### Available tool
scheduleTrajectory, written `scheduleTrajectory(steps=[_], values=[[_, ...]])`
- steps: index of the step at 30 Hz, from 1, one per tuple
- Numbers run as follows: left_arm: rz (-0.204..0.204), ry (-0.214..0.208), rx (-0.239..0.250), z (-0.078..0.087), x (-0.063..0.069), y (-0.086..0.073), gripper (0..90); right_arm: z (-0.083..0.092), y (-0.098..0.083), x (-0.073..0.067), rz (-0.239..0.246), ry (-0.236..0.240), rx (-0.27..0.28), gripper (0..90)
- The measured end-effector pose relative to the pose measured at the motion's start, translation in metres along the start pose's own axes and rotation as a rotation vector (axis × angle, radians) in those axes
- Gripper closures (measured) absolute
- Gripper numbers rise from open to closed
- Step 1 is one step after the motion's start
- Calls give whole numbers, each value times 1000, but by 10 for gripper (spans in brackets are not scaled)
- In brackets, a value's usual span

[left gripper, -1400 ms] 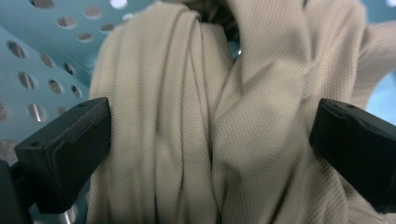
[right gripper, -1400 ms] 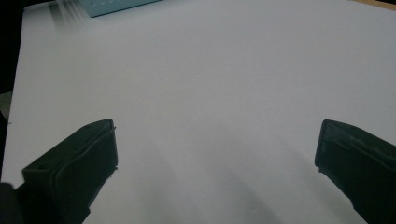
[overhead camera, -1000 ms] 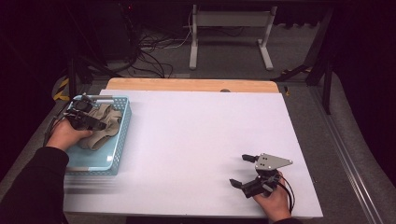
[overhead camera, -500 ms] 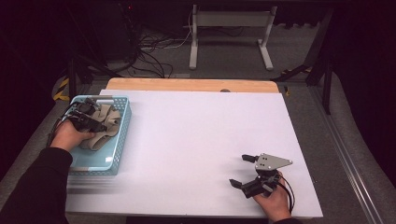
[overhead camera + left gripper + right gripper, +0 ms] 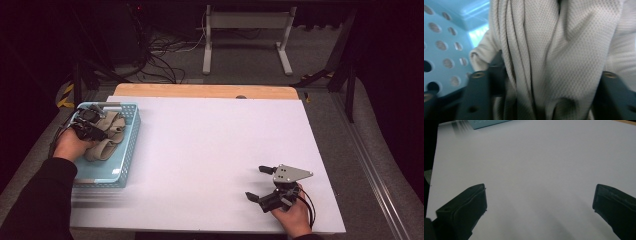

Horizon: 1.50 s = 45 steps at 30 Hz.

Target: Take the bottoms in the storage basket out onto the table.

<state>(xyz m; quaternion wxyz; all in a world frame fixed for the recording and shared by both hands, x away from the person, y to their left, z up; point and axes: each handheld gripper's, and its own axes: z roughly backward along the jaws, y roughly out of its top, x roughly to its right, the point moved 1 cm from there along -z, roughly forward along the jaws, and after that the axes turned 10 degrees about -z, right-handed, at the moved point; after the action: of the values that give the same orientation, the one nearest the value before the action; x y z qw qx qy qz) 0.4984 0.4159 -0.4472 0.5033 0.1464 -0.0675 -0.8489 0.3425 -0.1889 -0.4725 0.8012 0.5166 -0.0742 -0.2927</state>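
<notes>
A crumpled beige cloth (image 5: 107, 136) lies in a light blue perforated basket (image 5: 131, 145) at the table's left edge. My left gripper (image 5: 92, 131) reaches into the basket; its jaws have just been closing, and folds of the cloth (image 5: 549, 62) are bunched between them and pressed on both sides. The basket's wall (image 5: 446, 37) stands behind the cloth. My right gripper (image 5: 255, 182) rests in a hand near the front right of the table, open. Nothing but bare white surface lies between its jaws (image 5: 540, 197).
The white table top (image 5: 210, 145) spreads between the basket and the right hand. A wooden strip (image 5: 200, 91) runs along its far edge. Beyond it are a dark floor with cables (image 5: 160, 55) and a white metal frame (image 5: 245, 35).
The left gripper's jaws have closed in on the cloth in the basket, and the hand has shifted slightly. The right hand and its gripper have stayed still.
</notes>
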Motion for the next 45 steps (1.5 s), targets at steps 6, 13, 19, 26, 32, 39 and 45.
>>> scheduleTrajectory(steps=[6,13,19,26,32,39,45], values=[[1,-6,17,5,-3,0,596,0,0,0,1,-1,-3,1],[23,-33,64,12,-7,-2,630,0,0,0,0,0,-2,1],[44,-47,113,19,-11,-4,642,0,0,0,-1,0,-2,1],[69,-79,186,33,-16,-10,643,0,0,0,-2,0,-1,1],[100,-89,266,46,-20,-17,643,0,0,0,-3,0,0,1],[122,-97,381,65,-20,-26,643,1,0,1,-9,4,11,1],[129,-96,481,82,-18,-35,643,2,1,2,-13,11,18,1]])
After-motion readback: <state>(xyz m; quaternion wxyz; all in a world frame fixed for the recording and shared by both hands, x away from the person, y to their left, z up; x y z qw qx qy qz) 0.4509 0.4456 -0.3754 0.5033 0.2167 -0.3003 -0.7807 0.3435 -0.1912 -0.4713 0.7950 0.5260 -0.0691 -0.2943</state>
